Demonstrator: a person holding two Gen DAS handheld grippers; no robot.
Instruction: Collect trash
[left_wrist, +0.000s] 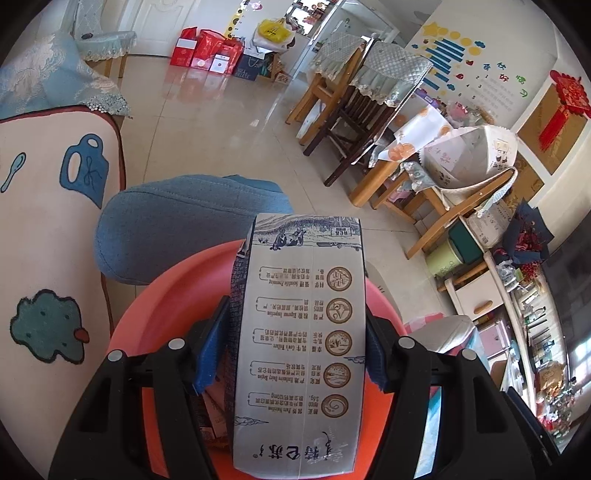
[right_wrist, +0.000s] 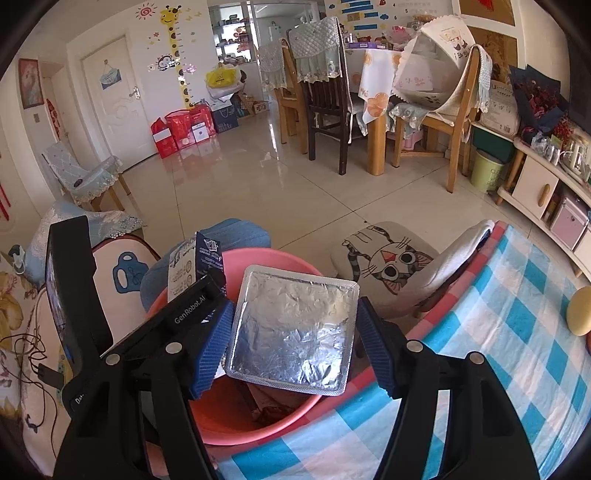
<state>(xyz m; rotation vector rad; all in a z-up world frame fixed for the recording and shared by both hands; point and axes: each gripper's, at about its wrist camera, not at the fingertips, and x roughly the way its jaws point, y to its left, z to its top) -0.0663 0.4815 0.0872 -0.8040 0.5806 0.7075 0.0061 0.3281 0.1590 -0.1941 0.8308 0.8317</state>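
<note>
My left gripper (left_wrist: 297, 354) is shut on a grey-blue milk carton (left_wrist: 299, 339) and holds it over a pink plastic basin (left_wrist: 162, 306). Some wrappers lie in the basin under the carton. My right gripper (right_wrist: 291, 343) is shut on a silver foil tray (right_wrist: 293, 328) and holds it over the same pink basin (right_wrist: 236, 424). The left gripper with its carton (right_wrist: 184, 266) shows at the left of the right wrist view, close beside the tray.
The basin stands at the edge of a blue-checked tablecloth (right_wrist: 498, 332). A blue cushion (left_wrist: 184, 221), a cat-print cushion (right_wrist: 388, 258) and a patterned sofa cover (left_wrist: 48, 221) surround it. Chairs and a dining table (right_wrist: 376, 92) stand across the tiled floor.
</note>
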